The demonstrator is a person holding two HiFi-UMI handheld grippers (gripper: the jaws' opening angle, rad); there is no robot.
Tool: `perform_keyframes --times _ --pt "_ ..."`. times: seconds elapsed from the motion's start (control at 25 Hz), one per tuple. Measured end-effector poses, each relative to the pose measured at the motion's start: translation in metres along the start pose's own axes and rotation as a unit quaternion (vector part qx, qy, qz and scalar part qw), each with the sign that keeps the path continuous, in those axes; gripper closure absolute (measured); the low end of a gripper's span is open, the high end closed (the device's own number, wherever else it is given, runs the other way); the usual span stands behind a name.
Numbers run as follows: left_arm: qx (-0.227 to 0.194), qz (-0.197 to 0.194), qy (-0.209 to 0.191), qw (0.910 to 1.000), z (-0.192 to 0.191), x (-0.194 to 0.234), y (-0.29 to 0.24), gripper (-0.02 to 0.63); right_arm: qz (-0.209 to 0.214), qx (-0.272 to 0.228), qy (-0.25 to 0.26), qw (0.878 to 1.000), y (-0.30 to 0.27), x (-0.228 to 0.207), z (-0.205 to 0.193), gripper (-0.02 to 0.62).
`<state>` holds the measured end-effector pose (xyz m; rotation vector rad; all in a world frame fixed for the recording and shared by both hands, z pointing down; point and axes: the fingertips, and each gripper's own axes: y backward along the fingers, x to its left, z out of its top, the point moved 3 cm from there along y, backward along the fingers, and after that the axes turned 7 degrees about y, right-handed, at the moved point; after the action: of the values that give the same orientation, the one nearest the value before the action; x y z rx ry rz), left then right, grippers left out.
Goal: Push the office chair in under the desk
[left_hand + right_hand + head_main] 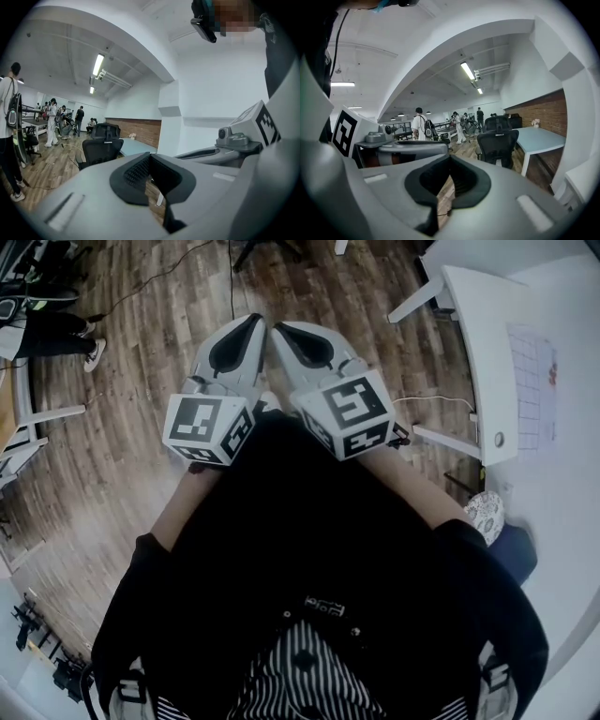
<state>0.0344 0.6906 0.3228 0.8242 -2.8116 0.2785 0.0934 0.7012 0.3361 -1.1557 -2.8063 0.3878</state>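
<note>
Open wooden floor (112, 427) stretches ahead of you, with a white tabletop (487, 343) edging it on your right. The black office chair (497, 143) stands well ahead, against a pale-blue tabletop (543, 138). Your left hand-held gripper (251, 322) and right hand-held gripper (281, 330) sit side by side, jaws pressed together, pinching nothing.

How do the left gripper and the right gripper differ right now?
The left gripper angles toward the head view's upper right; the right gripper angles toward its upper left, so their tips nearly meet. The black-and-white marker pattern on the left cube differs from that on the right cube. Both grippers are shut, empty, and held over the wooden floor.
</note>
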Motion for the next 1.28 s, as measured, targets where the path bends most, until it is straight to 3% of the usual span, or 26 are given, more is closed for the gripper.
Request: perform_keyframes --times 0.56,0.96,1.28 --pt "0.009 -0.025 0.008 0.9996 0.026 0.124 -0.027 0.606 -0.027 0.015 0.005 0.999 -0.130 0.004 0.029 0.597" --pt "0.029 -0.048 0.021 0.9982 0.018 0.165 -0.038 0.606 -0.035 0.040 -0.005 0.999 -0.171 0.003 0.028 0.597" --pt "0.022 -0.035 0.022 0.9989 0.031 0.183 -0.064 0.606 -0.017 0.031 0.006 0.999 -0.196 -0.022 0.041 0.597"
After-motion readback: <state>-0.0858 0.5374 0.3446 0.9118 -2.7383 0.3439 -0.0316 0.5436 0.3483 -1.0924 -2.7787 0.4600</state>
